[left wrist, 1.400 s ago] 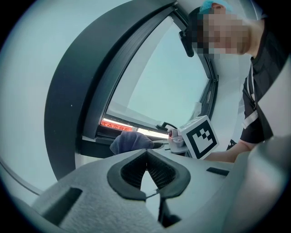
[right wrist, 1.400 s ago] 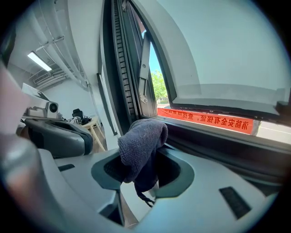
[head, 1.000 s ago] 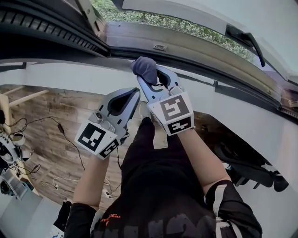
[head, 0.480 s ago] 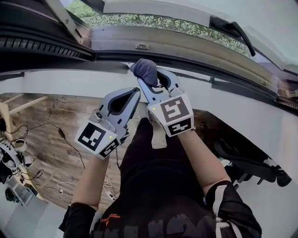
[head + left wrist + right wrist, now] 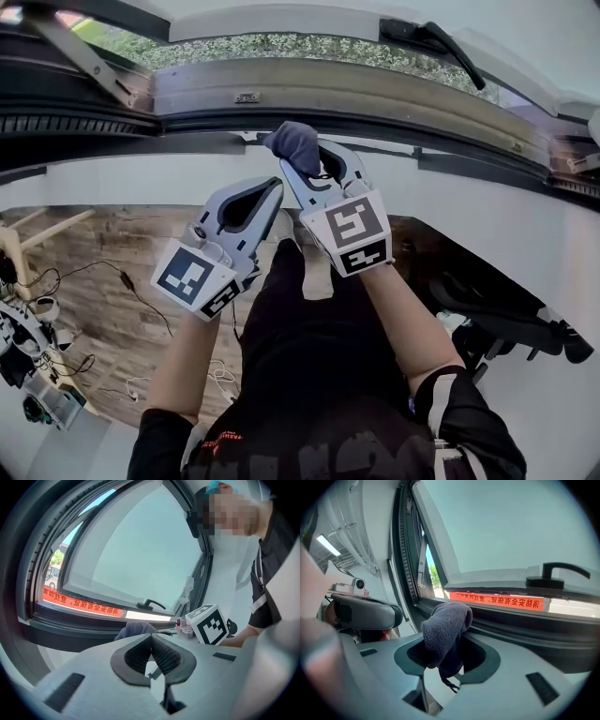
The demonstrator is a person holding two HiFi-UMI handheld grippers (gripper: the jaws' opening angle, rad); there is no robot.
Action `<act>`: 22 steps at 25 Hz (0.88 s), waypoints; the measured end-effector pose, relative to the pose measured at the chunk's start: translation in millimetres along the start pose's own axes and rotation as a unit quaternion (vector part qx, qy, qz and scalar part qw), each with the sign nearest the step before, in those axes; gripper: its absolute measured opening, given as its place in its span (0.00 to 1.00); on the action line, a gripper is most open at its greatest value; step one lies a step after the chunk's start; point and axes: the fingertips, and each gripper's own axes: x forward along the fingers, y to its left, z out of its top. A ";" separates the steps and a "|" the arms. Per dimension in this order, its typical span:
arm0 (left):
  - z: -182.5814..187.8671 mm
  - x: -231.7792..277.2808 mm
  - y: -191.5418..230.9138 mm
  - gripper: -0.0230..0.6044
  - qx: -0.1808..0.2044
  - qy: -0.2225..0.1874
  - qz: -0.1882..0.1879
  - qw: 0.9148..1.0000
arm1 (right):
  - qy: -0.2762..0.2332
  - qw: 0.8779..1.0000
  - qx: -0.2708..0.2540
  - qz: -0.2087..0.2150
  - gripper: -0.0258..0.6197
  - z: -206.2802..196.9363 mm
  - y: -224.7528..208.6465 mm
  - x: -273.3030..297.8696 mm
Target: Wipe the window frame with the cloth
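Observation:
A dark grey-blue cloth (image 5: 293, 144) is bunched between the jaws of my right gripper (image 5: 302, 157), which is shut on it. In the right gripper view the cloth (image 5: 446, 630) sticks up out of the jaws, just short of the dark lower window frame (image 5: 525, 620). In the head view that cloth sits against the dark frame rail (image 5: 187, 146) under the open window. My left gripper (image 5: 272, 190) is shut with nothing in it, held just left of and below the right one. Seen from the left gripper view, the cloth (image 5: 136, 630) lies beyond its closed jaws (image 5: 151, 641).
A black window handle (image 5: 433, 39) sits on the sash at upper right. A metal stay arm (image 5: 80, 56) runs at upper left. White wall (image 5: 112, 178) lies below the frame. Wooden floor with cables (image 5: 103, 281) is at lower left, a dark chair (image 5: 506, 328) at right.
The view has shifted so the window frame slides leftward in the picture. Both grippers keep their places, the right one still holding the cloth at the frame.

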 end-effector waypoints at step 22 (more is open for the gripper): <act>0.5 87.1 -77.6 0.07 0.027 0.029 -0.070 0.997 | -0.011 0.998 0.034 -0.060 0.28 -28.1 -88.3 -79.8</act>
